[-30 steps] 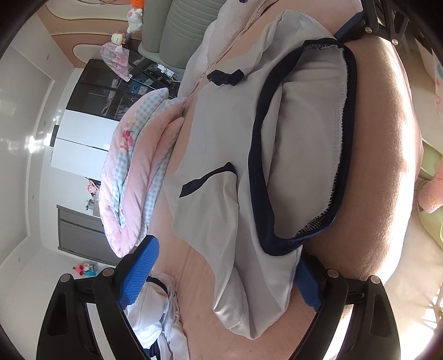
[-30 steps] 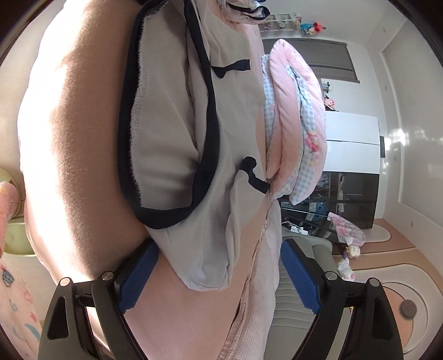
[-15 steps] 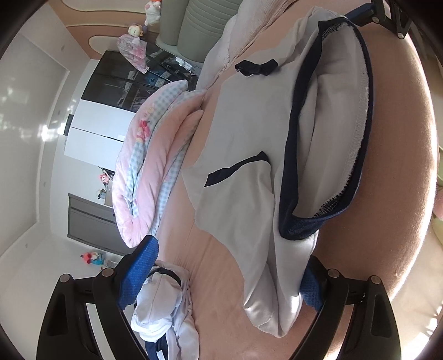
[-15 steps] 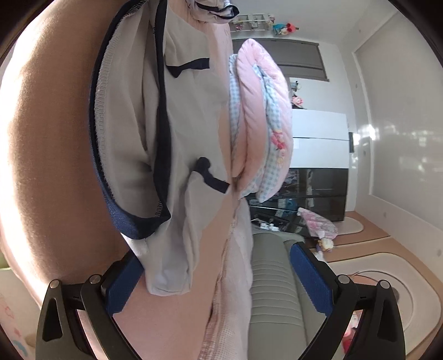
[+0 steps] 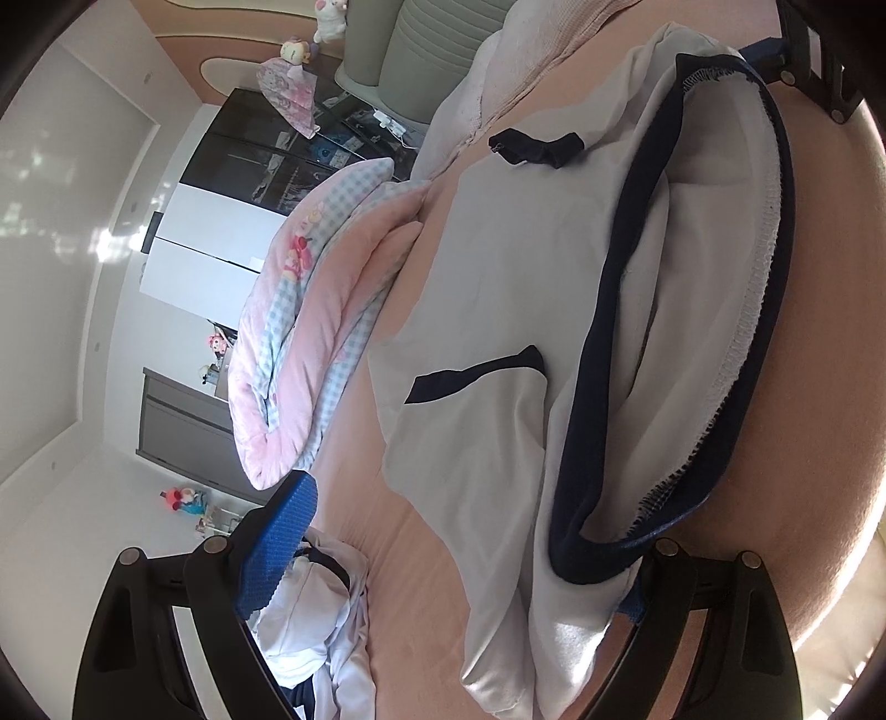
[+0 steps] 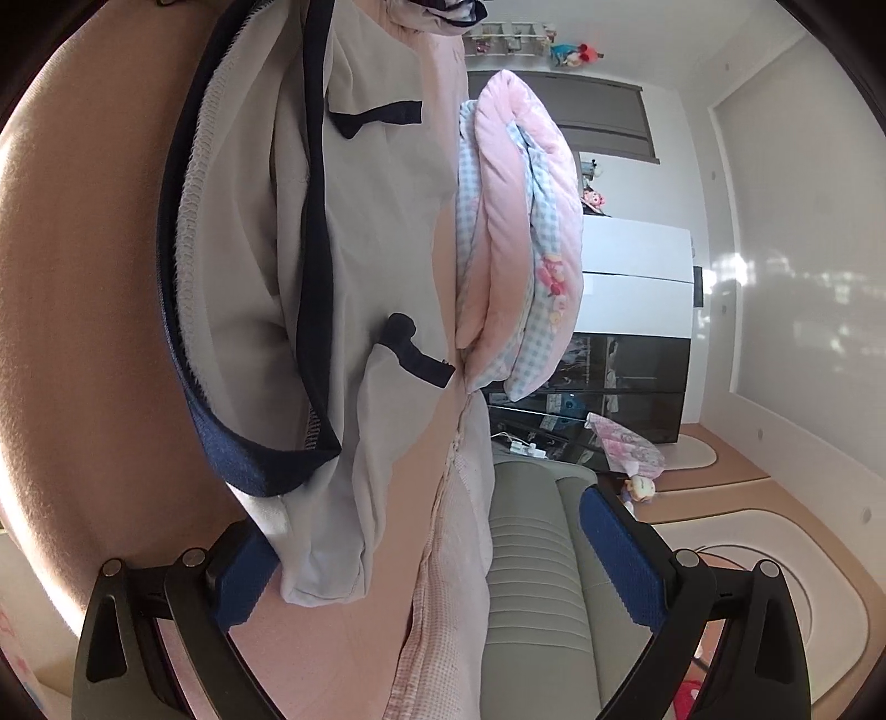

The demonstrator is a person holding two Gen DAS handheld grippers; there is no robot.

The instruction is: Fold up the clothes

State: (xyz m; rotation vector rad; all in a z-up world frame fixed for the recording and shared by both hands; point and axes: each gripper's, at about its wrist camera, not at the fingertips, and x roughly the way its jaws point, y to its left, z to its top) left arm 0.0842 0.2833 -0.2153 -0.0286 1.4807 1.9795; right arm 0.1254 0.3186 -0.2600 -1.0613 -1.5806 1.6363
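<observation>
While spread wide, both grippers' fingers (image 5: 288, 531) touch the garment (image 5: 498, 310).

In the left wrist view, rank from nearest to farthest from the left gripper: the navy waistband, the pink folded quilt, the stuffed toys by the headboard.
From the left gripper:
1. Navy waistband, beside the right finger.
2. Pink folded quilt, ahead left.
3. Stuffed toys, top, by the headboard.

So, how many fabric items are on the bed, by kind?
Grey garment with navy trim: 1
Crumpled white and navy garment: 1
Folded pink and blue-check quilt: 1
Pale pink textured blanket: 1
Total: 4
</observation>
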